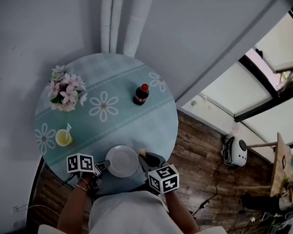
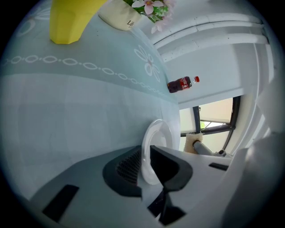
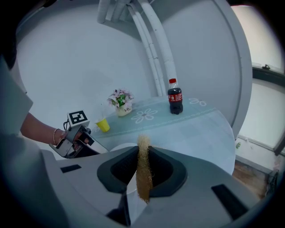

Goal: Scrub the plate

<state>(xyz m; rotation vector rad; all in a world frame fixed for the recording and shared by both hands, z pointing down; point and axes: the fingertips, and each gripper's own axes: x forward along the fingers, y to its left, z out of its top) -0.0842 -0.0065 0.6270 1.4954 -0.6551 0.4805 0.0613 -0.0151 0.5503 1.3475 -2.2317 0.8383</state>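
Observation:
A white plate [image 1: 122, 161] lies on the teal tablecloth at the near edge of the round table [image 1: 152, 123]. My left gripper [image 1: 104, 165] is at its left rim. In the left gripper view the plate [image 2: 157, 132] stands edge-on between the jaws, and both pads of the left gripper [image 2: 147, 167] press on the rim. My right gripper [image 1: 145, 159] sits at the plate's right side, shut on a tan scrub pad [image 3: 143, 153] that sticks out past its fingertips [image 3: 143, 171]. The pad [image 2: 192, 142] hovers just beyond the plate's far rim.
A cola bottle [image 1: 141, 94] stands mid-table to the right, and a flower vase [image 1: 64, 91] stands at the far left. A yellow cup [image 1: 63, 138] with a straw is left of the plate. White pipes [image 1: 124, 20] run up the wall behind. Wooden floor lies below the table's right edge.

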